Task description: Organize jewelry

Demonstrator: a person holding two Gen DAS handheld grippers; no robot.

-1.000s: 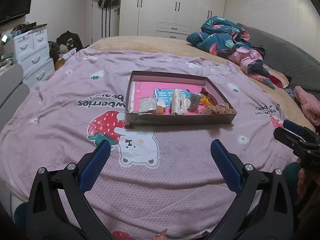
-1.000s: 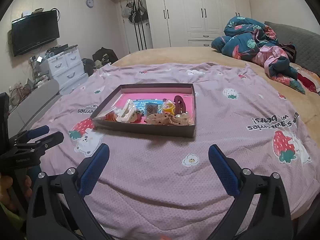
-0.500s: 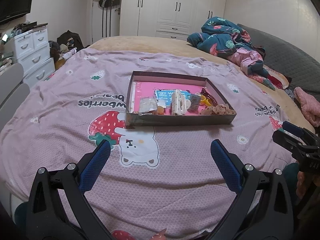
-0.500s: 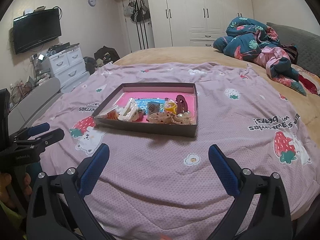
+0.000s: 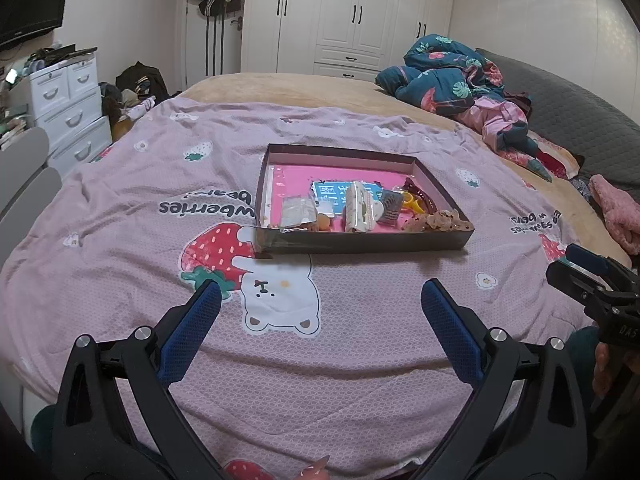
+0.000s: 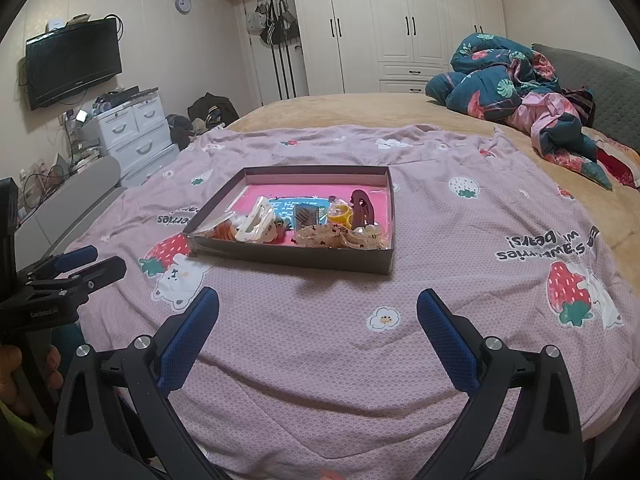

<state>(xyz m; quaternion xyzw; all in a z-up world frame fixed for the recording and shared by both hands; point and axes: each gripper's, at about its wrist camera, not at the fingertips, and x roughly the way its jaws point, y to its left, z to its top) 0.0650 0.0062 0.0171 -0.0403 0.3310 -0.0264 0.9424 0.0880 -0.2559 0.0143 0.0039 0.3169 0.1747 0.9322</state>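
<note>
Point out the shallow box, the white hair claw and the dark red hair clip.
shallow box point(image 6: 288, 257), right wrist view, near outer wall.
white hair claw point(image 6: 256, 220), right wrist view, middle of its body.
dark red hair clip point(image 6: 361, 207), right wrist view, centre of its arch.

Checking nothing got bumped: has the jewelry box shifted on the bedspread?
No. The box still sits with its near left corner at the strawberry print.

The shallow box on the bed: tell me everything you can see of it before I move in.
The box is a shallow rectangular tray, apparently cardboard, with dark brownish outer walls and a bright pink floor. It lies flat and open on the pink strawberry-print bedspread, no lid visible. Hair clips, a blue card and small packets crowd its near half; the far half is mostly bare. Neither gripper touches it.
</note>
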